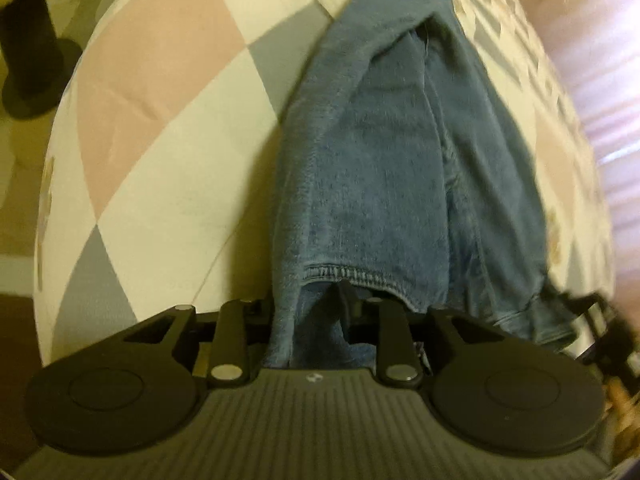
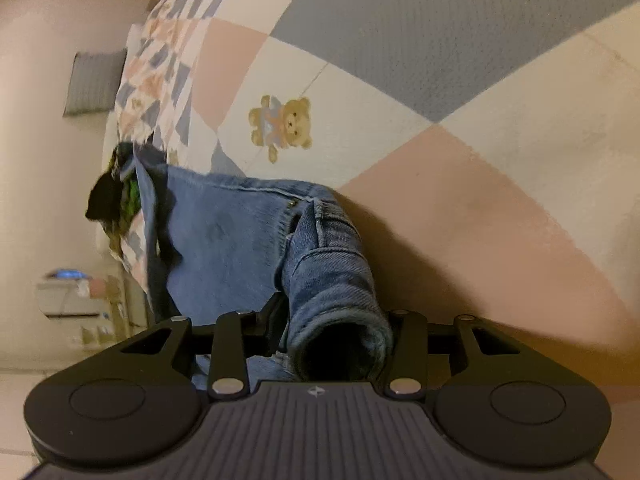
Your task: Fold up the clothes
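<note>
- The left wrist view looks down the length of the faded blue denim jeans (image 1: 372, 160). They lie as a long, narrowing strip running away across the bed's patchwork quilt of pink, cream and grey diamonds (image 1: 160, 100). A stitched hem edge sits right at the left tool (image 1: 316, 312).
- The right wrist view alone shows the thicker end of the jeans (image 2: 224, 248), with belt loop, rivet and double seams. It bunches into a soft roll that reaches in at the right tool (image 2: 320, 332).
- Only this view shows the brown teddy bear print (image 2: 284, 124) on the quilt (image 2: 440, 60), beyond the denim. At the far left end of the jeans is a black and green bundle (image 2: 120, 200), too small to identify.
- Only the left view has the dark, round-footed stand (image 1: 32, 52) on the floor, off the bed's left side.
- Both tools' fingertips are buried under denim. Cloth lies between each pair of black linkage arms, but I cannot tell whether either tool is pinching it or standing loose around it.
- The left view is blurred, most of all along its right edge, where a dark shape beside the jeans cannot be made out.
- The denim looks heavy and slightly fuzzy with paler worn patches. The quilt looks soft, dimpled and lightly creased. The tool bodies are matt black with ribbed tops and round discs.
</note>
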`<state>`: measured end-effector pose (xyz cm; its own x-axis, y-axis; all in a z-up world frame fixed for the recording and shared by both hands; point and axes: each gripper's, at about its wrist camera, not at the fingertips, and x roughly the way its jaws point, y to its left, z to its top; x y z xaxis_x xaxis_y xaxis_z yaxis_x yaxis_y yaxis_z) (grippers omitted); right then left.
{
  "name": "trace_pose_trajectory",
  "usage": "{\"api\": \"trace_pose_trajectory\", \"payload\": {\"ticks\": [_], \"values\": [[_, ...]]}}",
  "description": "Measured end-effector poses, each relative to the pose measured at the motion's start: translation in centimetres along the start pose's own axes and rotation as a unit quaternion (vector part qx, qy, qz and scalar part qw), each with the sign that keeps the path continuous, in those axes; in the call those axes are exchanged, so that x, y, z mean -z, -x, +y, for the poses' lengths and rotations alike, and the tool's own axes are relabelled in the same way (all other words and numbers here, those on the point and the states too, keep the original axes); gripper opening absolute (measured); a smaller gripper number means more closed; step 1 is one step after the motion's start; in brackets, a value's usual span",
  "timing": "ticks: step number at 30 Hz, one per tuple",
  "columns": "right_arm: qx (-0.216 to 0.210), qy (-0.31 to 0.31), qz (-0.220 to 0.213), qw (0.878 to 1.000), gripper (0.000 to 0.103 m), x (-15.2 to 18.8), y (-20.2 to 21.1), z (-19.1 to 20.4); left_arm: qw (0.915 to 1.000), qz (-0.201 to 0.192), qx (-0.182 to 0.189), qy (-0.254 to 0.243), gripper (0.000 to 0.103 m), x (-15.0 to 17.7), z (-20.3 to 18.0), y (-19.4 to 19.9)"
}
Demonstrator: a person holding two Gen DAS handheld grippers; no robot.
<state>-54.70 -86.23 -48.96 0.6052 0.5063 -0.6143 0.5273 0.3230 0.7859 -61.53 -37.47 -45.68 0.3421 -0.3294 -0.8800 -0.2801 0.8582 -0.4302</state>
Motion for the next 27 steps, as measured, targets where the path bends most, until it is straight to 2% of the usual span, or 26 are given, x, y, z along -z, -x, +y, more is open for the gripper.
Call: {"api": "trace_pose_trajectory", "payload": {"ticks": [1,3,4,5,7,9,10,11,13,15,16,17,20,23,24,27], "values": [[-0.004,-0.013,0.003,1.0,0.044,-0.1,-0.2,0.0,1.0,0.002,0.002,0.004,0.021,-0.1,0.1,-0.2],[-0.022,-0.033,0.01,0.999,0.053,-0.3,0.0,-0.1,0.9994,0.003,0.019,0.028,0.021,-0.2,0.8,0.0],[-0.033,-0.035,0.008,0.999,0.071,-0.3,0.6,-0.1,0.9984,0.003,0.032,0.046,0.022,-0.2,1.4,0.1],[-0.045,-0.034,0.004,0.998,0.078,-0.3,1.2,-0.1,0.997,0.004,0.044,0.063,0.023,-0.1,2.0,0.2],[-0.065,-0.024,-0.018,0.997,0.084,-0.4,2.8,-0.2,0.9946,0.004,0.062,0.083,0.023,0.2,2.7,0.1],[-0.058,-0.028,-0.033,0.997,0.084,-0.8,3.3,-0.5,0.9938,0.003,0.069,0.087,0.023,0.2,3.1,-0.3],[-0.049,-0.029,-0.026,0.998,0.078,-1.1,2.7,-0.6,0.9938,0.004,0.07,0.086,0.023,0.3,3.1,-0.6],[-0.041,-0.029,-0.016,0.999,0.06,-1.5,2.0,-0.6,0.994,0.004,0.07,0.084,0.023,0.3,2.9,-1.0],[-0.011,-0.014,0.013,1.0,0.041,-1.7,0.3,-0.4,0.9948,0.006,0.066,0.078,0.02,0.6,2.6,-1.5],[0.002,0.016,0.022,1.0,0.027,-1.3,-0.4,0.3,0.9955,0.01,0.062,0.071,0.003,0.4,2.3,-1.8],[0.008,0.031,0.026,0.999,0.013,-1.2,-0.7,0.7,0.9959,0.012,0.061,0.066,0.002,0.3,2.1,-1.6],[0.007,0.035,0.026,0.999,0.011,-0.9,-0.4,0.9,0.9963,0.014,0.062,0.059,0.001,0.2,1.9,-1.3],[-0.017,0.048,0.039,0.998,0.009,-0.4,2.1,2.2,0.9958,0.021,0.088,-0.006,0.001,0.5,0.0,2.1],[-0.04,0.083,0.068,0.993,0.009,0.8,7.5,5.3,0.9881,0.061,0.121,-0.073,0.001,2.8,-2.8,6.3],[-0.037,0.088,0.075,0.993,0.009,1.1,9.7,6.0,0.9853,0.079,0.126,-0.084,0.001,3.9,-3.4,7.2],[0.028,0.037,0.082,0.996,0.009,1.2,15.8,5.3,0.9771,0.151,0.143,-0.047,0.001,7.4,-3.3,7.7]]}}
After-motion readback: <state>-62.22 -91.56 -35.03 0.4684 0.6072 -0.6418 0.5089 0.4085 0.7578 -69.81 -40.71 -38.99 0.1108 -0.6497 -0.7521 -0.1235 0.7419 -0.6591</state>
